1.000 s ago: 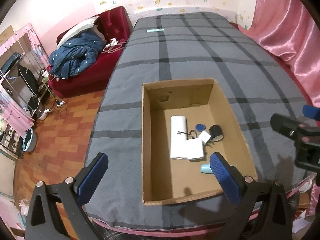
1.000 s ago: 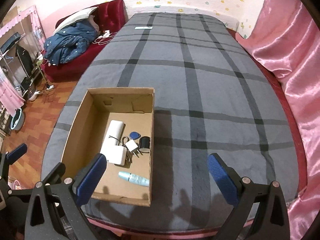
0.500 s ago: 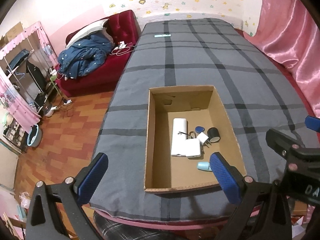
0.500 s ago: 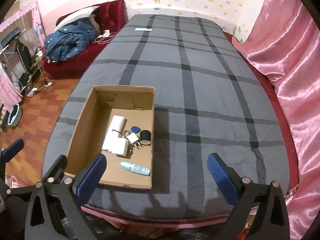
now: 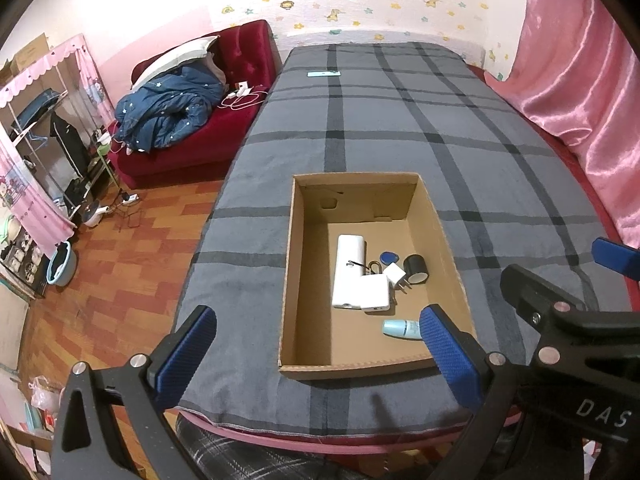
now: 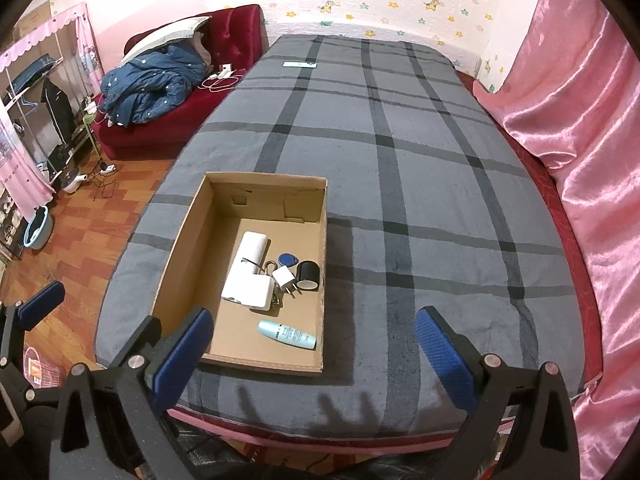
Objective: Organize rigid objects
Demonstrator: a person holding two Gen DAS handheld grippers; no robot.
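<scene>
1. Left gripper [image 5: 320, 348] held high above the near edge of the bed [image 5: 400, 128] — jaws wide apart, nothing between them. Cardboard box [image 5: 289, 280] ahead of the jaws, its near wall just beyond the fingertips and nearer the right-hand finger.

2. Right gripper [image 6: 316, 344] likewise raised, jaws spread and empty. Box ahead and to the left of these jaws; bare blanket straight in front of them.

3. Rigid objects gathered inside the box rather than loose on the blanket:
   - long white power bank [image 6: 246, 268] lying flat, with a square white charger [image 6: 258, 294] overlapping its near end;
   - small white plug [image 6: 285, 278], prongs pointing toward the near wall, touching the charger;
   - blue key tag [image 6: 289, 259] and a metal ring just behind the plug;
   - black roll of tape [image 6: 308, 275] on its side against the right wall;
   - pale blue tube [image 6: 287, 334] lying apart from the cluster, closest to the jaws, near the front-right corner.

4. Probable reason for the clustering — dropped in from the right side, hence the empty left half of the box floor.

5. Teal phone-like slab [image 6: 300, 65] far beyond both pairs of jaws, near the head of the bed; too small to identify surely.

6. Judged stage: collecting seemingly finished or nearly so, with both tools open and unloaded.

7. Red sofa [image 5: 192, 152] with a blue quilt off to the left of the left jaws, not part of the job.
</scene>
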